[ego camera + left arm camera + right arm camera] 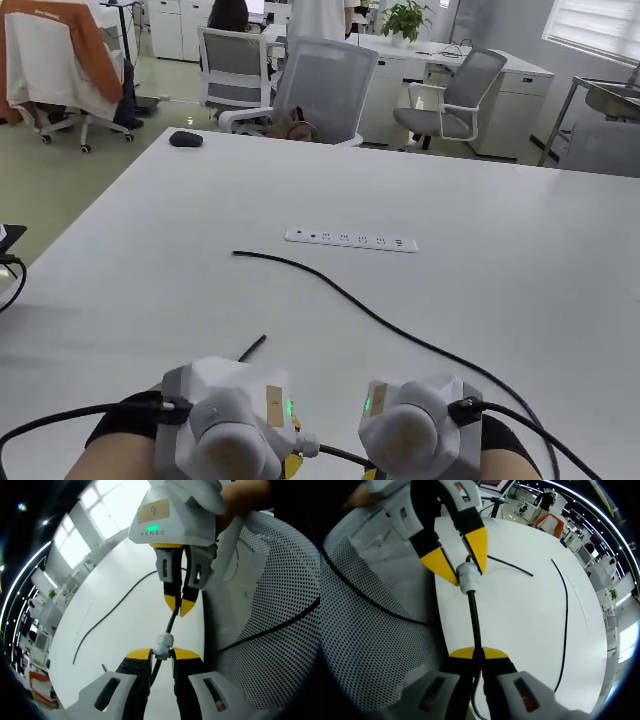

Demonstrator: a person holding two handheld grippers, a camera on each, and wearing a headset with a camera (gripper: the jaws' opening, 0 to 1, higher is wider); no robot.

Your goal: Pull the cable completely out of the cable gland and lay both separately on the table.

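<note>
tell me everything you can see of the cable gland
The cable gland is a small white fitting, plastic by its look, with a round stepped body. It is clamped between the yellow tips of the left claw and held in the air over the near edge of the white table. The black cable passes through it, so it is not yet free. The right claw grips that cable a little way off and does not touch the gland.

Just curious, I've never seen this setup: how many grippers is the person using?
2. The left gripper clamps the white cable gland; the right gripper, facing it, clamps the black cable.
</note>
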